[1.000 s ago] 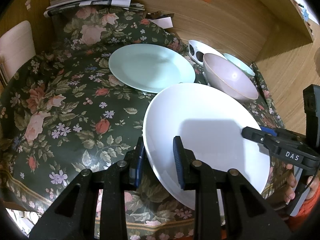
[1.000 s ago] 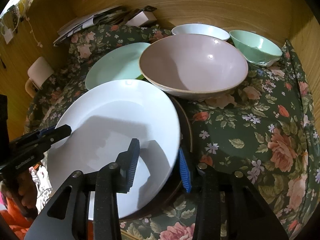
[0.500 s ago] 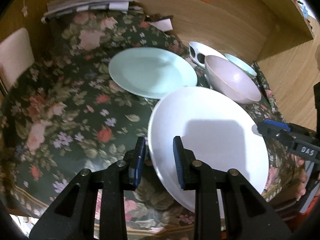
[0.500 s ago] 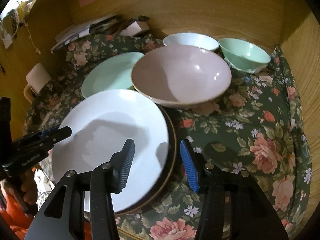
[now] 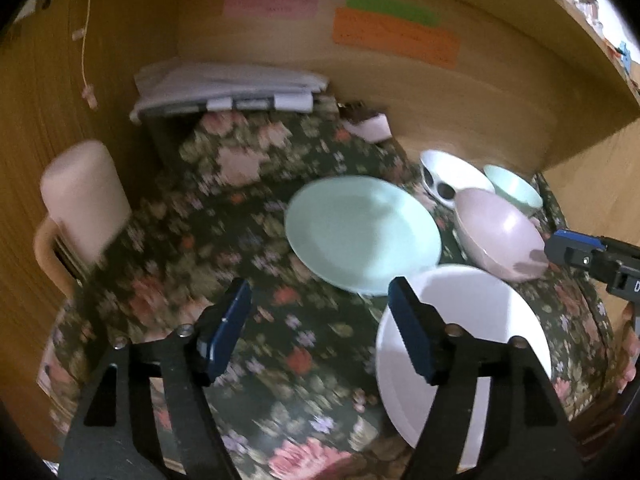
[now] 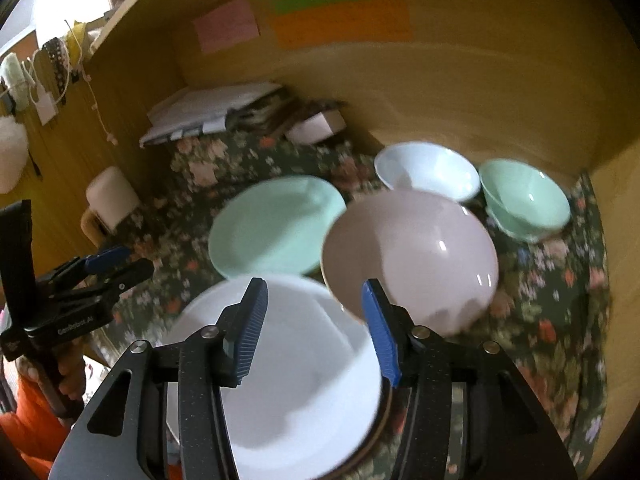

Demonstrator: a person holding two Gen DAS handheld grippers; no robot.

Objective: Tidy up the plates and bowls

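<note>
Both tongs apart, empty: left tongs (image 5: pixel 320 328) opening, right tongs (image 6: pixel 314 326) over white plate (image 6: pixel 288 380). Pink bowl (image 6: pixel 416 252) just beyond plate, nearer right; mint plate (image 5: pixel 360 232) nearer left.

Both views smeared by motion blur. I can't read the sticky notes (image 6: pixel 340 20). White plate (image 6: pixel 296 380) hides most of the dark plate (image 6: pixel 386 412) under it; floral cloth (image 5: pixel 240 240) pattern indistinct.
</note>
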